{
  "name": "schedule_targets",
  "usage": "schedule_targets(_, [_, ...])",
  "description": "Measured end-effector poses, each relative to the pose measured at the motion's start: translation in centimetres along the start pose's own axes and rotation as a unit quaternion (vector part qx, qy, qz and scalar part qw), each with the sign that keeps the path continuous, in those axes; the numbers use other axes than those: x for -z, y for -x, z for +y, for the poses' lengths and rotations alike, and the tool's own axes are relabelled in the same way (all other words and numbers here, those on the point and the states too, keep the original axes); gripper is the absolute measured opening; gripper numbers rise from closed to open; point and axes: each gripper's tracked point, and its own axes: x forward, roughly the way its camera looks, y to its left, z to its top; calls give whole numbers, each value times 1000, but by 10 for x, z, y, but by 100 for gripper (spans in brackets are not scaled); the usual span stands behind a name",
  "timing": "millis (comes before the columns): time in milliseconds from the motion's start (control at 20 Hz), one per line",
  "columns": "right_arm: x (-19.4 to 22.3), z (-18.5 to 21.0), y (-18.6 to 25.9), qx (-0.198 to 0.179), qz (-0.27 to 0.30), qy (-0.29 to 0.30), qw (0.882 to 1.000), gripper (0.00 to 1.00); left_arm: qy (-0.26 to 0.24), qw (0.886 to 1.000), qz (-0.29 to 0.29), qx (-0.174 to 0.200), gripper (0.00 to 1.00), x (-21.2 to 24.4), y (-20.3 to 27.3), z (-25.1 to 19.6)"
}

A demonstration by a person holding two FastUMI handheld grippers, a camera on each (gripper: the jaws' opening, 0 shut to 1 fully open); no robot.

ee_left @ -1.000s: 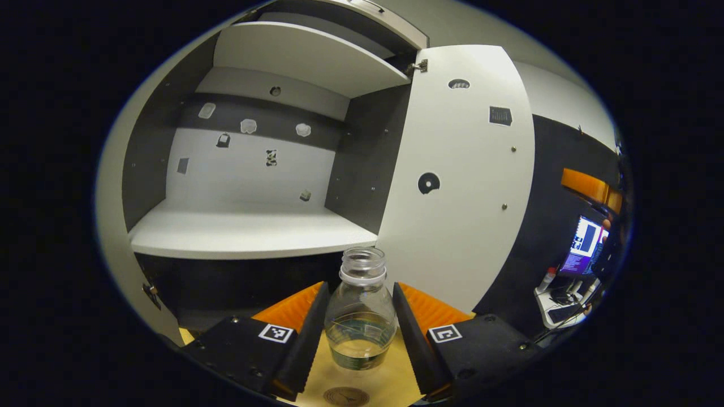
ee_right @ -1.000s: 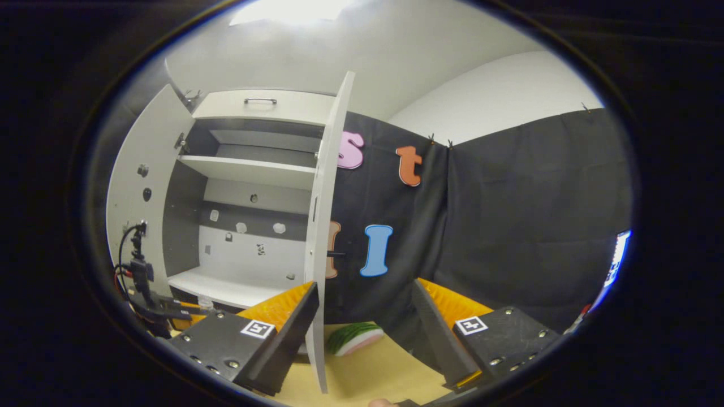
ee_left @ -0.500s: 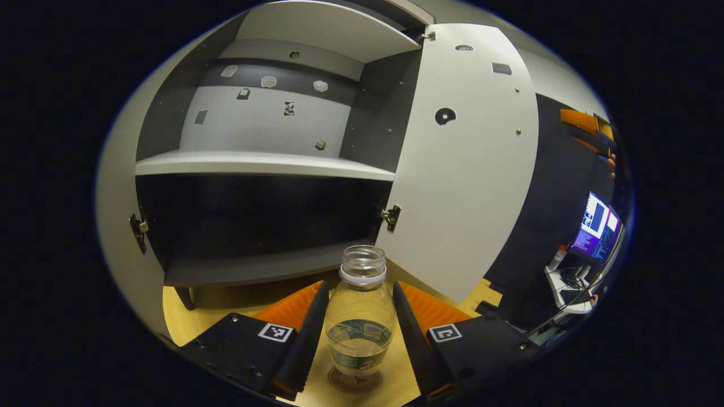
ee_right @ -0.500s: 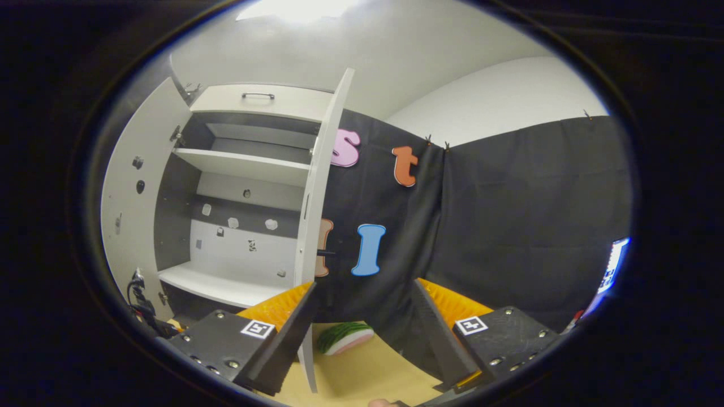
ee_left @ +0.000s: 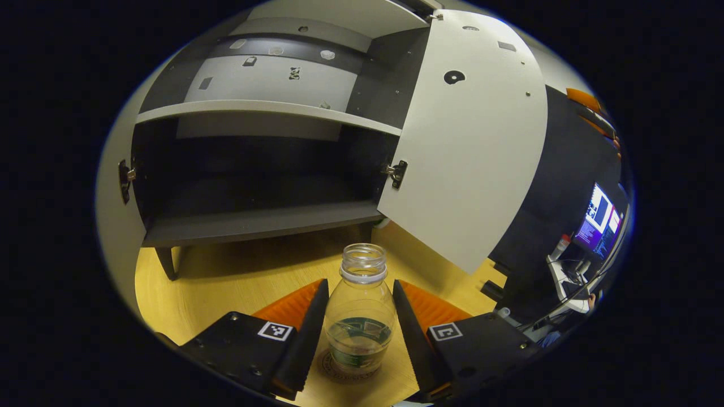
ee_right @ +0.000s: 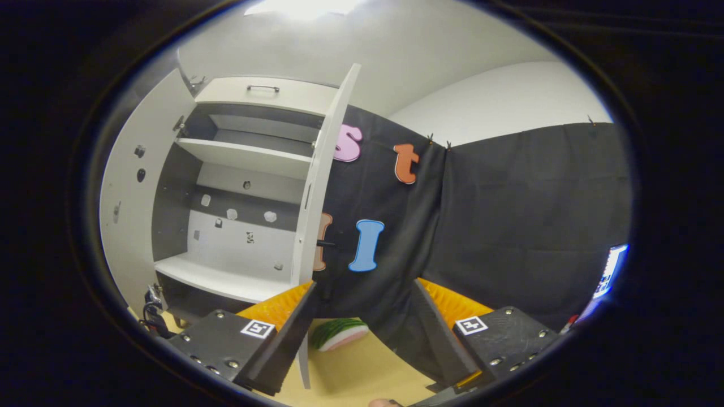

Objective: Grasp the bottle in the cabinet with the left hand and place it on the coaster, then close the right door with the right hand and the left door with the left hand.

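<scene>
A clear, uncapped bottle (ee_left: 362, 316) with a little liquid stands upright between the fingers of my left gripper (ee_left: 361, 282), which is shut on it. Its base is on or just above the round coaster (ee_left: 334, 368) on the wooden table; I cannot tell if they touch. Behind it the cabinet (ee_left: 254, 220) stands with both doors swung out: the right door (ee_left: 469, 141) and the left door (ee_left: 116, 220). In the right gripper view my right gripper (ee_right: 365, 285) is open and holds nothing, close to the right door's edge (ee_right: 318, 181); the left door (ee_right: 127, 198) is farther left.
A watermelon slice (ee_right: 339, 333) lies on the table (ee_right: 362, 373) beyond the right door's lower corner. A lit monitor (ee_left: 597, 217) and a cluttered desk (ee_left: 565, 280) sit far right. Bare tabletop (ee_left: 226, 282) spreads in front of the cabinet.
My left gripper has carried the bottle down from the shelf's height to the coaster. The right gripper has drifted slightly and stays open.
</scene>
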Motion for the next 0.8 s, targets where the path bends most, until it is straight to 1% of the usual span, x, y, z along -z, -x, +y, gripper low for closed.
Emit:
schedule_targets(50, [0, -1, 0, 2, 0, 0, 1000, 100, -2, 1000, 2, -3, 75, 4, 2, 1])
schedule_targets(100, [0, -3, 0, 3, 1, -1, 1000, 97, -3, 1000, -10, -3, 73, 2, 3, 1])
schedule_targets(150, [2, -3, 0, 4, 2, -2, 1000, 97, -2, 1000, -18, -4, 73, 1, 4, 0])
schedule_targets(250, [3, -4, -1, 5, 3, -3, 1000, 97, 1, 1000, -17, -5, 73, 4, 8, -2])
schedule_targets(400, [7, 0, -2, 0, 6, -4, 1000, 97, -13, 1000, -10, -1, 73, 8, 17, -7])
schedule_targets(450, [7, 3, -3, -3, 6, -4, 1000, 100, -17, 1000, -6, 0, 73, 11, 20, -8])
schedule_targets(500, [7, 4, -3, -5, 6, -4, 1000, 100, -21, 1000, -4, 0, 73, 12, 23, -9])
schedule_targets(800, [11, 10, -6, -15, 9, -5, 1000, 100, -29, 1000, 10, -8, 74, 17, 34, -12])
